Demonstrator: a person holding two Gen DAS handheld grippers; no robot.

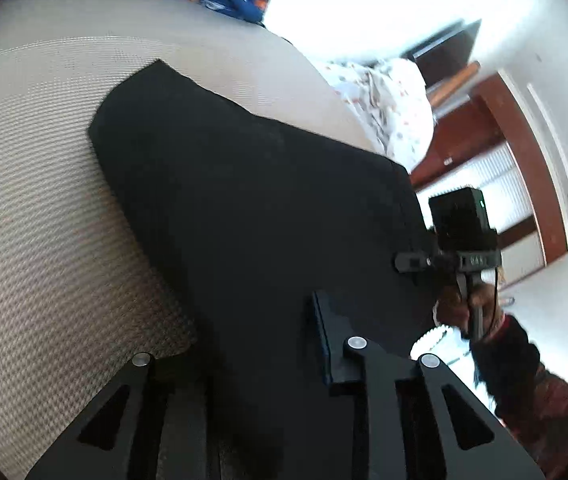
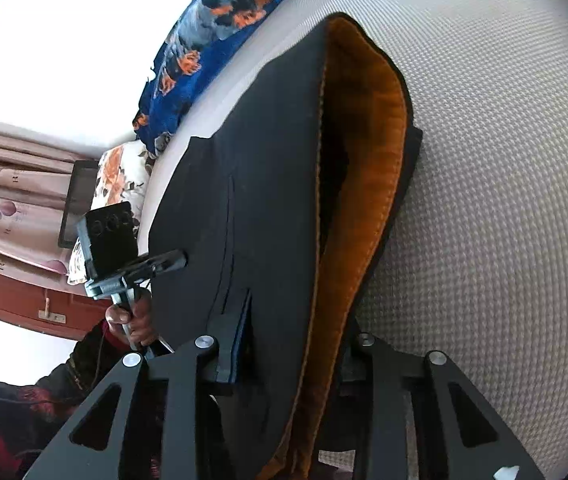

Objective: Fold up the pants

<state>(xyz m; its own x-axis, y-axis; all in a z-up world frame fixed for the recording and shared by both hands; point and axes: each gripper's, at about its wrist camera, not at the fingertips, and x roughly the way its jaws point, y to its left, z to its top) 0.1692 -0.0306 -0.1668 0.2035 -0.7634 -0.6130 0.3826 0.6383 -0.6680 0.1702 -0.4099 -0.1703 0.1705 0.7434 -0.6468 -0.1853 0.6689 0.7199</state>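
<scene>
Both tongs, left (image 1: 244,360) and right (image 2: 284,348), clamped on black pants (image 1: 252,208) over bed (image 1: 44,240); far fingers buried in cloth, orange lining (image 2: 363,200) partly exposed.

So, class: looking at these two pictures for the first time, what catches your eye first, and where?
The black pants lifted off the pale mattress, their orange lining showing along the right edge in the right view. Both tongs, right and left, grip the cloth. A blue patterned blanket lies beyond.
</scene>
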